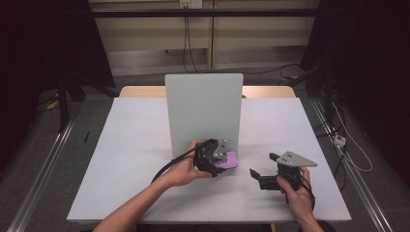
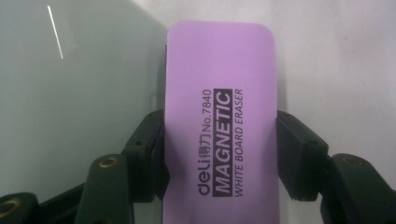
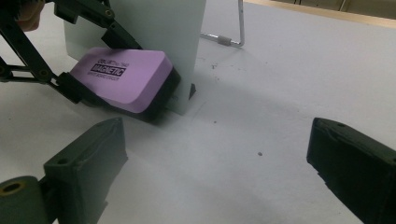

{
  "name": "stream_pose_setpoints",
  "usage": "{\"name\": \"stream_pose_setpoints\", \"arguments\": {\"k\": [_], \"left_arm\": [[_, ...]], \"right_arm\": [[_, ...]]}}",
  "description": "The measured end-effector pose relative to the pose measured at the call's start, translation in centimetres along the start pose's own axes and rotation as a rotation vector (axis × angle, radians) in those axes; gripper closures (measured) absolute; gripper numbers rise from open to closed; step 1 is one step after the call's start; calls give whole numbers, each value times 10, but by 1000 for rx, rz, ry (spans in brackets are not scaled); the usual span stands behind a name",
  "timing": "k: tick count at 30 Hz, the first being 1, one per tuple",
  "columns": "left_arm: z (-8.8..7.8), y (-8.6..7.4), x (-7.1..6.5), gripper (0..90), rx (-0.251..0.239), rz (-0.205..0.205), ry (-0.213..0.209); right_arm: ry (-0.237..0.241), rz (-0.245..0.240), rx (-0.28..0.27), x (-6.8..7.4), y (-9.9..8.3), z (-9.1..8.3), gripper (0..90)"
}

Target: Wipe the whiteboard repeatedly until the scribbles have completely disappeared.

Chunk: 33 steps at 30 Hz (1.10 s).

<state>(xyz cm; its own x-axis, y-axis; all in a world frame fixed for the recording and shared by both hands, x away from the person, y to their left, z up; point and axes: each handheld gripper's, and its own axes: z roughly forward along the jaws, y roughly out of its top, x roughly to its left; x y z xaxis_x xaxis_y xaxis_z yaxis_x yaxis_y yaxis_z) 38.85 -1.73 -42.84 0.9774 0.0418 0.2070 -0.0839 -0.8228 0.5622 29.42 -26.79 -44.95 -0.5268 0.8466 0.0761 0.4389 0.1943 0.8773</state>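
Note:
A purple magnetic whiteboard eraser (image 2: 219, 126) with a black felt base is clamped across its width by my left gripper (image 1: 218, 162), low on the table at the bottom right corner of the upright pale green board (image 1: 203, 113). In the right gripper view the eraser (image 3: 123, 79) lies tilted, its far end close against the board's (image 3: 159, 28) lower edge, with the left gripper's black fingers (image 3: 70, 88) on its sides. My right gripper (image 1: 263, 176) rests on the table to the right, jaws wide apart with nothing between them (image 3: 215, 186).
The board stands on a wire stand (image 3: 236, 35) on the white table (image 1: 130, 159). A wooden edge (image 1: 140, 91) runs behind the table. Cables (image 1: 348, 150) lie on the floor to the right.

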Motion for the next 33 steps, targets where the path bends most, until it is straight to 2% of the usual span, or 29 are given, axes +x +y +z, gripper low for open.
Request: {"name": "stream_pose_setpoints", "arguments": {"k": [4,9,11,13,15,22,26,28,33], "left_arm": [[1,9,2,412,-34,-14,9],[-11,21,12,412,-79,-20,52],[-15,23,15,412,-109,-38,59],[-15,23,16,412,-116,-35,58],[-12,23,13,411,-112,-25,61],[14,23,-1,412,-63,22,19],[19,20,-5,411,-71,20,4],[17,19,-2,412,-77,7,-1],[-11,18,12,412,-132,-28,59]], "right_arm": [[0,1,0,-1,0,0,47],[2,-1,-2,0,0,-1,47],[1,-3,-1,-1,0,-1,47],[2,-1,-1,0,0,-1,47],[1,-1,-2,-1,-1,-1,47],[0,-1,-4,0,-1,-2,47],[0,-1,-7,-1,-1,-3,47],[1,0,-7,-2,-2,-4,47],[2,-2,-9,-1,-1,-4,47]]}}
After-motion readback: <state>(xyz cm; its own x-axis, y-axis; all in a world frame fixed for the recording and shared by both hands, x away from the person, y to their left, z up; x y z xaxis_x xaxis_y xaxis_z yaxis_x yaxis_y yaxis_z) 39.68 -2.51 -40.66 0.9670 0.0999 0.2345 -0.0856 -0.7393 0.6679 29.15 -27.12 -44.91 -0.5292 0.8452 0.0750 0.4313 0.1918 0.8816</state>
